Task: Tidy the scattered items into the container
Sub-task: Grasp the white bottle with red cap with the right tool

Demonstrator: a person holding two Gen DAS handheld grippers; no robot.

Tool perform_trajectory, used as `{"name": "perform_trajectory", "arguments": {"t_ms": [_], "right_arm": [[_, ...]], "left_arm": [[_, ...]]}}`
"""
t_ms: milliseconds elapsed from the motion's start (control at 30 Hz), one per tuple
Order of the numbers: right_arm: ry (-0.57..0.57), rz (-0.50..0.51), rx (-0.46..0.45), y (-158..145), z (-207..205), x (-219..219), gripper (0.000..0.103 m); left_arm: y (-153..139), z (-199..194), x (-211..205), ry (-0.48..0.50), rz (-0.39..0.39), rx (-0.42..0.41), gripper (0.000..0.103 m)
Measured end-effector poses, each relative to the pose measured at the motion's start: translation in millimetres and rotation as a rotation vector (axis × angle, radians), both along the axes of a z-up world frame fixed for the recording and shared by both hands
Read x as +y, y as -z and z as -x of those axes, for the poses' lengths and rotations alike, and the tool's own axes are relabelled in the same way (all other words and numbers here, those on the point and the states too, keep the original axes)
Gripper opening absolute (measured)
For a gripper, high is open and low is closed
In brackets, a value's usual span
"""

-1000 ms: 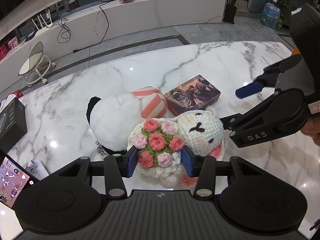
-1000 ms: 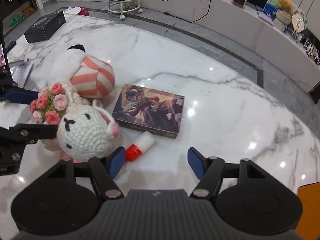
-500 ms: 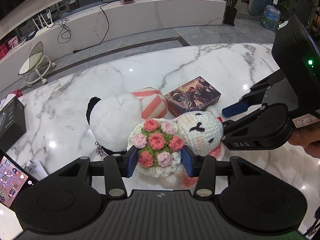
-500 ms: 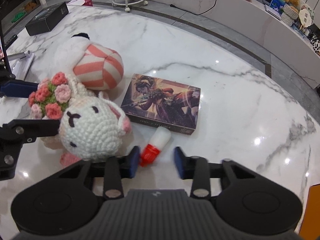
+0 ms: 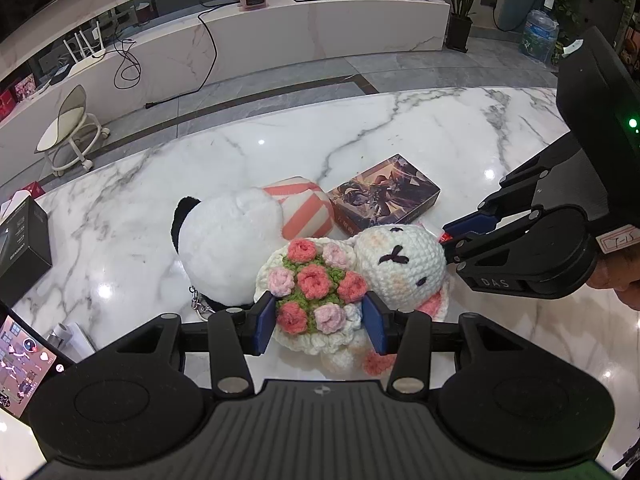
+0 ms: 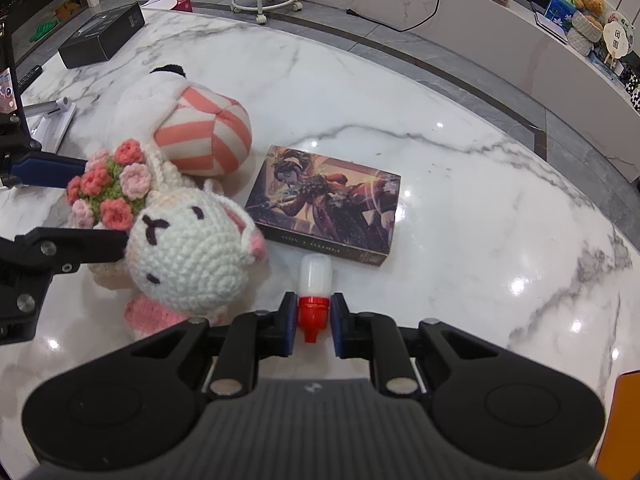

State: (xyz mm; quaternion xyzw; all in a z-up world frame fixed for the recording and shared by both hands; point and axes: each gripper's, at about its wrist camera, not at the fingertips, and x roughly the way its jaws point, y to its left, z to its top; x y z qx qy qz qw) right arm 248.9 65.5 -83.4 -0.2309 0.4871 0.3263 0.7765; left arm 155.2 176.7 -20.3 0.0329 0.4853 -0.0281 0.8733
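The right gripper (image 6: 313, 320) has its jaws closed on the red cap of a small white bottle (image 6: 316, 280) lying on the marble desk (image 6: 460, 200), just before a picture box (image 6: 326, 204); the left gripper (image 5: 319, 326) has its jaws pressed against both sides of the crochet bunny (image 5: 394, 264) at its pink-and-green flower bouquet. From the left view the bunny's head hides nearly all the bottle. Beyond lies a white plush (image 5: 228, 236) with a pink-striped part, its face unseen.

A glossy white marble tabletop (image 5: 400, 136) gives way to grey floor tiles (image 5: 420, 68), a rolling stool (image 5: 70, 128) and a long marble ledge (image 5: 320, 28).
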Motion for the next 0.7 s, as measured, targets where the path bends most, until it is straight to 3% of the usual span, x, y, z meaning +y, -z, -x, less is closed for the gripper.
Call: {"name": "perform_trajectory", "arguments": {"t_ms": [700], "right_arm": [[0.019,-0.002,-0.029,-21,7,-24,0.019]], "left_arm": [[-16,9,-12,0.056,0.034,-0.024,0.038]]}}
